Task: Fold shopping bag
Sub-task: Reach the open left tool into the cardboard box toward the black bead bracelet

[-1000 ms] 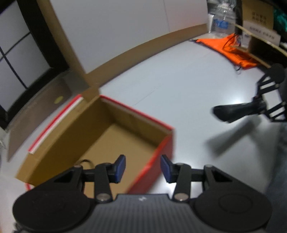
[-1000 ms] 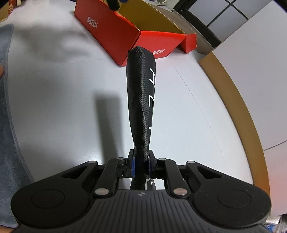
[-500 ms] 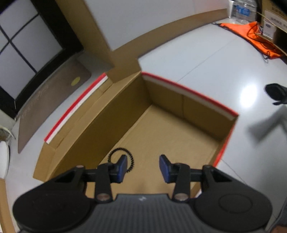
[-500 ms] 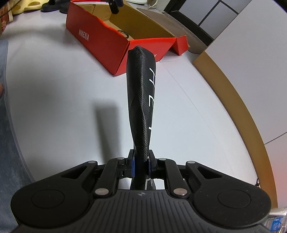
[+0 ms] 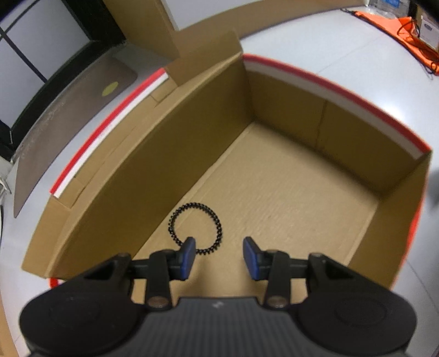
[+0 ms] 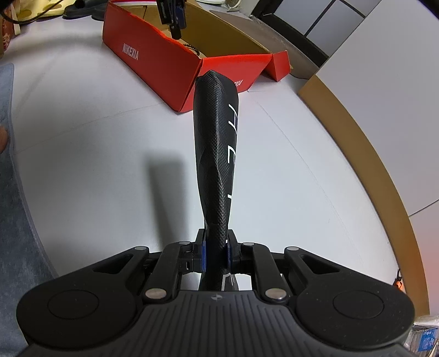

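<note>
The shopping bag (image 6: 215, 137) is folded into a slim black roll with white letters. My right gripper (image 6: 216, 254) is shut on its lower end and holds it upright above the pale floor. A red cardboard box (image 6: 153, 57) with brown inner walls (image 5: 288, 115) lies open beyond it. On the box floor rests a black coiled hair tie (image 5: 194, 205), which also shows in the right wrist view (image 6: 192, 47). My left gripper (image 5: 219, 248) hangs open inside the box just above the tie, with its left pad over the ring's near edge. From the right wrist view the left gripper (image 6: 175, 19) dips into the box.
An orange cloth with cords (image 5: 395, 24) lies at the far right by cartons. A brown mat (image 5: 68, 115) lies left of the box near a dark window frame. A grey rug (image 6: 16, 219) borders the floor, and a wooden skirting (image 6: 370, 153) curves along the wall.
My left gripper has swung from beside the box to over its inside and come down close to the hair tie, staying open. The right gripper kept hold of the bag and drifted slightly.
</note>
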Demonstrator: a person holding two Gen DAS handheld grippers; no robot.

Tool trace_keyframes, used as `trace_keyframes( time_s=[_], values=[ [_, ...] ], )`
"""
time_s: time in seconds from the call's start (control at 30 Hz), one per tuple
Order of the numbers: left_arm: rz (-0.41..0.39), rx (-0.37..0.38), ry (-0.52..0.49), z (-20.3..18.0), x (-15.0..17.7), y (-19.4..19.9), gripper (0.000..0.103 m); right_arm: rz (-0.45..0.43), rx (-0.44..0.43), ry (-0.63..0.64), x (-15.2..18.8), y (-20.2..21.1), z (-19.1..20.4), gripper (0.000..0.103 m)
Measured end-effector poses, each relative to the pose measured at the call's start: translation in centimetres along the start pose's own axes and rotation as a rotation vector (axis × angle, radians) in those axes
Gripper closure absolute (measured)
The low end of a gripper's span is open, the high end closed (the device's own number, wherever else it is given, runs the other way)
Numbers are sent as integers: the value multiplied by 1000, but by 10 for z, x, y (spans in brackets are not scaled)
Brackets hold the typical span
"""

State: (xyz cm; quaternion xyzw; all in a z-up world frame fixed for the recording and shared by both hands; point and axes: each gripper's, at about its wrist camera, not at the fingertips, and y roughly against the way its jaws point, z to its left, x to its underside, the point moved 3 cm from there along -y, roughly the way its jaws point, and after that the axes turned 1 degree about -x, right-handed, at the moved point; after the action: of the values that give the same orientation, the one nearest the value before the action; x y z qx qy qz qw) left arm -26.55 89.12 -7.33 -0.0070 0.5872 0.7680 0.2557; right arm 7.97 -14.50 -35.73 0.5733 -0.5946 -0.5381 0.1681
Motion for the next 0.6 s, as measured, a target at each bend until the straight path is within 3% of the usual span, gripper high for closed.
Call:
trace_keyframes(
  time_s=[0.6],
  values=[
    [31,32,12,9,-14,-33,72,12,-14,-4,2,-5,3,88]
  ],
)
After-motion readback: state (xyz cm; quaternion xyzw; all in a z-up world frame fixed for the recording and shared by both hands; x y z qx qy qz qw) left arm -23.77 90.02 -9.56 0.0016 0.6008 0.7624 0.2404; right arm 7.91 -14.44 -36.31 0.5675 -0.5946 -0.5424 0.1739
